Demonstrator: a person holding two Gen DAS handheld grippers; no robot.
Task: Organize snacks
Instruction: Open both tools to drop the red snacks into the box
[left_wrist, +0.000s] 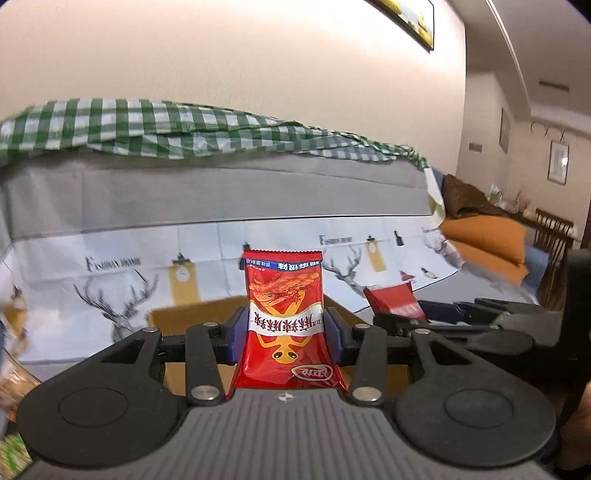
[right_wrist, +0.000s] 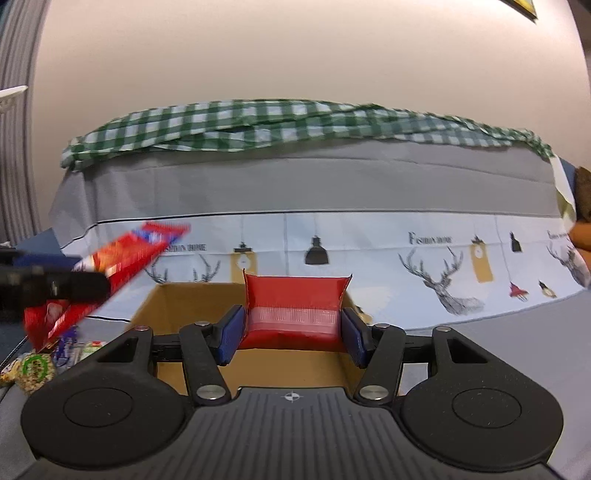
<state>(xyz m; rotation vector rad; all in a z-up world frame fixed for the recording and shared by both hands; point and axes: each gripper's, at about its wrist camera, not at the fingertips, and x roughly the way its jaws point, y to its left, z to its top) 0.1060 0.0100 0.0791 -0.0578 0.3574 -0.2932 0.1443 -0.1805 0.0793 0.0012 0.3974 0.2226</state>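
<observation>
My left gripper is shut on a red spicy-strip snack packet, held upright above an open cardboard box. My right gripper is shut on a second red snack packet, seen from its plain back, over the same cardboard box. In the right wrist view the left gripper and its red packet show blurred at the left. In the left wrist view the right gripper with its red packet shows at the right.
Several loose snack packets lie at the lower left on the grey surface. Behind the box a sofa is draped with a deer-print cloth and a green checked cloth. Orange cushions and a wooden chair are at the right.
</observation>
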